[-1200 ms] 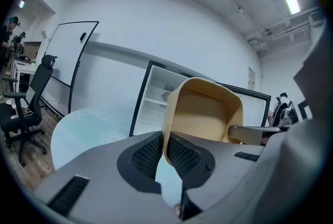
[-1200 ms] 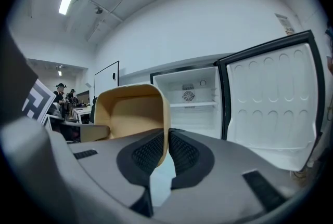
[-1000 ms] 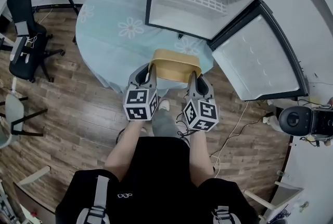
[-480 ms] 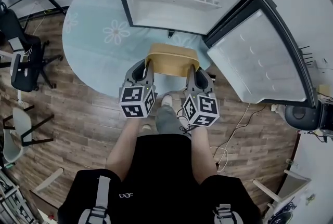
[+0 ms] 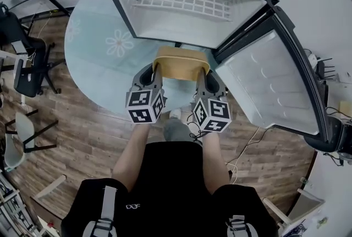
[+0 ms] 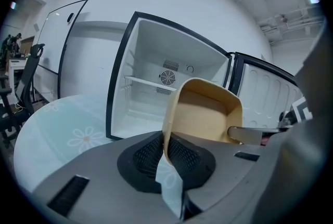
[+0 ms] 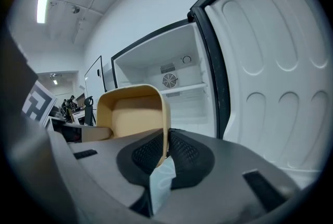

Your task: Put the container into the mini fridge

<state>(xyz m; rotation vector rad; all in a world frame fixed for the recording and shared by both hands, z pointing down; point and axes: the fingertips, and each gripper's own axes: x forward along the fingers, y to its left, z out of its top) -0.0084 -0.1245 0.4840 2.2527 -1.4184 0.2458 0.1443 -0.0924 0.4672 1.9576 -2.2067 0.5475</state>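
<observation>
The tan plastic container [image 5: 181, 63] hangs in the air between both tools, just in front of the open mini fridge [image 5: 165, 27] and outside its cavity. The left tool [image 5: 156, 69] is clamped on the container's left wall, its dark ribbed pads [image 6: 147, 154] pinching the thin rim from both sides. The right tool [image 5: 202, 73] is clamped the same way on the right wall. The container sits level, its open top up, and its inside looks empty.

The mini fridge stands on a round surface [image 5: 93, 60] covered in pale blue cloth with daisy prints. Its white interior shows a wire shelf [image 5: 176, 1] and a small fan grille on the back wall. The fridge door [image 5: 275, 84] is swung wide to the right. A black office chair [image 5: 25, 68] stands on the wooden floor [image 5: 82, 137] at the left.
</observation>
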